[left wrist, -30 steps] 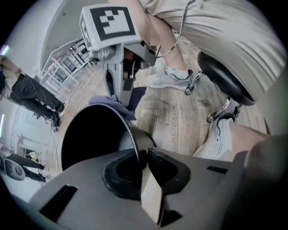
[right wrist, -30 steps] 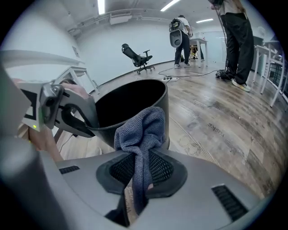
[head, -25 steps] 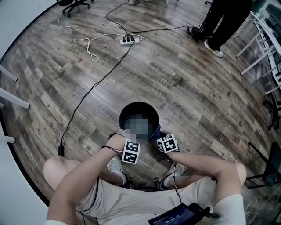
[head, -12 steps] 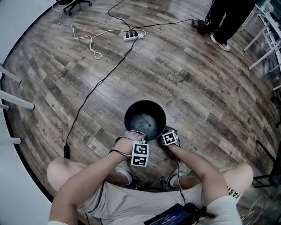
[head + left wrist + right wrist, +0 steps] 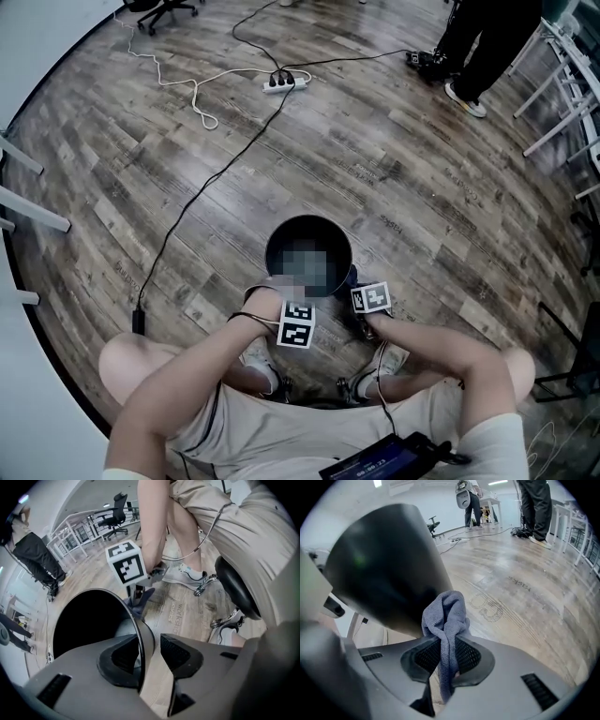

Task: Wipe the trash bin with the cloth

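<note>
— Worn grey-brown wood-plank floor [image 5: 422, 187] runs under us. A white power strip [image 5: 281, 83] and its cables trail across it, and a person in dark trousers [image 5: 478, 47] stands well away. Where is our bin?

— Our round black plastic trash bin [image 5: 308, 219] stands upright on the floor, just in front of our feet. Our left gripper [image 5: 151, 652] straddles its rim, one jaw inside and one outside.

— Are we gripping it?

— No. Those jaws have just been opening, and the outer pad stands clear of the wall. We judge that the straddle is there to steady the bin while we wipe.

— And the right?

— Our right gripper [image 5: 447, 656] has its jaws clenched on the crumpled blue-grey microfibre cloth [image 5: 446, 616]. We hold the bunched end up beside the bin's outer wall, low on its side, ready, we think, to rub the outside. Whether the cloth touches the wall, we cannot tell.
</note>
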### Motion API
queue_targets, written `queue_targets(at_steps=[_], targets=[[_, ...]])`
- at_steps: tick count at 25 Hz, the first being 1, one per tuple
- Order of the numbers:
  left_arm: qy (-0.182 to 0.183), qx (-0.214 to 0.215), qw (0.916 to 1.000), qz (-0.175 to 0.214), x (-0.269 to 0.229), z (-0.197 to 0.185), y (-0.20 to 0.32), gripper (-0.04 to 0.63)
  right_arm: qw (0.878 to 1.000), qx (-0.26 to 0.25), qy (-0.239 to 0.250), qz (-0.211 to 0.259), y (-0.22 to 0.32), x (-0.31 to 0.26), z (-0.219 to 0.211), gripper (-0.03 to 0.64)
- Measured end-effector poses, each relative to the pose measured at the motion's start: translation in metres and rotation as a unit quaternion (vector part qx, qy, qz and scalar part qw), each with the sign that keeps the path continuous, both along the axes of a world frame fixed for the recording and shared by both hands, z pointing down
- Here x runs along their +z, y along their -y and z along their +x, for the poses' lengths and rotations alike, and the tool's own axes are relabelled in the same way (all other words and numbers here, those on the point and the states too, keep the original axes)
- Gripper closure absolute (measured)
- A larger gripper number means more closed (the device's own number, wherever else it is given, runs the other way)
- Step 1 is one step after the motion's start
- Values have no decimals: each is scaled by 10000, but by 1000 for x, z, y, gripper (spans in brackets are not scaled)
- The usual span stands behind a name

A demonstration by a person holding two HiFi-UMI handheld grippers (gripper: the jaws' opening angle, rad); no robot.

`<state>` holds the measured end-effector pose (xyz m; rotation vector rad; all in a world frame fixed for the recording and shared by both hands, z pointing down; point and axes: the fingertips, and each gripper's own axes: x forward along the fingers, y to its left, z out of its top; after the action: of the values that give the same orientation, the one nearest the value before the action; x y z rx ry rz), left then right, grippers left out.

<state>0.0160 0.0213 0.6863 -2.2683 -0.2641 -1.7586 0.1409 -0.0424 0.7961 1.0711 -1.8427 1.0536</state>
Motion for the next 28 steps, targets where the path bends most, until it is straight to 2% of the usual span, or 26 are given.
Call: queue_targets(at_steps=[3,7,10,13,14,16,21,28], targets=[[184,154,9996,147,-2,-12,5,444,9996,48,282,1,-12,-41,-5,552],[404,321,9981,338,-6,-24,12,434,9980,-215,558,197,-32,-95,-16,552],[679,410,9958,454,1,-36,16,434,9962,-279,778,290,-42,-123,-25,552],[742,418,9950,523,10,-42,18,436,9949,-128,945,329,-38,-136,-35,552],[720,420,9948,585,11,-42,20,443,9946,-89,987,319,-35,-136,-39,552],[670,396,9948,651,11,-40,22,511,9943,-42,1030,288,-28,-134,-45,552],[623,519,9945,661,9,-32,17,536,9967,26,771,236,-14,-112,-43,552],[339,114,9992,202,5,-11,5,560,9976,-455,256,463,2,-38,-32,552]])
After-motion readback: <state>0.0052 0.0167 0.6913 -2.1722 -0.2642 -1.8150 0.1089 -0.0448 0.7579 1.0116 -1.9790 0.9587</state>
